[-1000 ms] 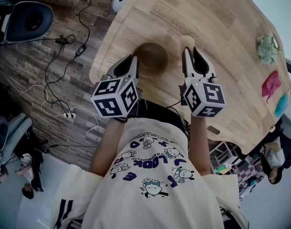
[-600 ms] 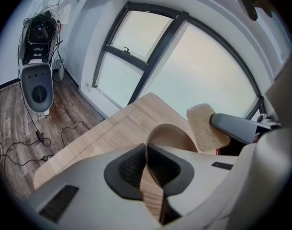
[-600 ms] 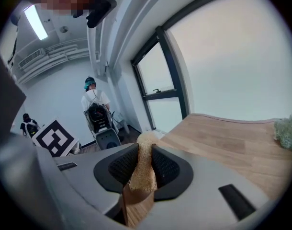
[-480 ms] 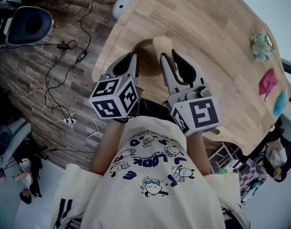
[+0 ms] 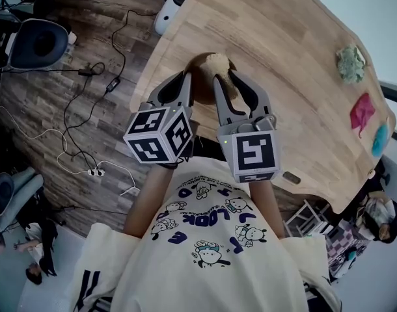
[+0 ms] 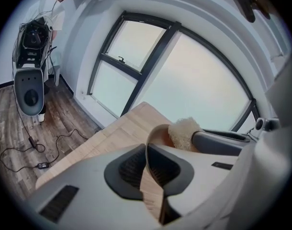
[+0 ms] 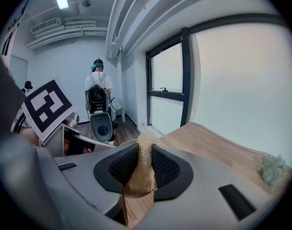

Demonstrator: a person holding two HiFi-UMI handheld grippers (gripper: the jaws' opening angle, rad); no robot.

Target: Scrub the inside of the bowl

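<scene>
A brown wooden bowl (image 5: 200,85) stands near the table's left edge, mostly hidden behind both grippers. My left gripper (image 5: 180,83) is shut on the bowl's near-left rim; in the left gripper view the bowl's wall (image 6: 152,186) runs up between its pads. My right gripper (image 5: 228,80) is shut on a beige fibrous sponge (image 5: 219,64), which sits over the bowl's far side. The sponge (image 7: 142,169) fills the gap between the right pads in the right gripper view. From the left gripper view the sponge (image 6: 184,132) shows just beyond the bowl's rim.
On the wooden table (image 5: 289,57) lie a green scrubber (image 5: 349,62), a pink cloth (image 5: 364,112) and a blue item (image 5: 379,138) at the far right. A white device (image 5: 172,5) stands by the table's far-left corner. Cables (image 5: 88,109) cross the floor.
My right gripper has swung left with the sponge, from beside the bowl's right side to over the bowl. The left gripper has stayed on the rim.
</scene>
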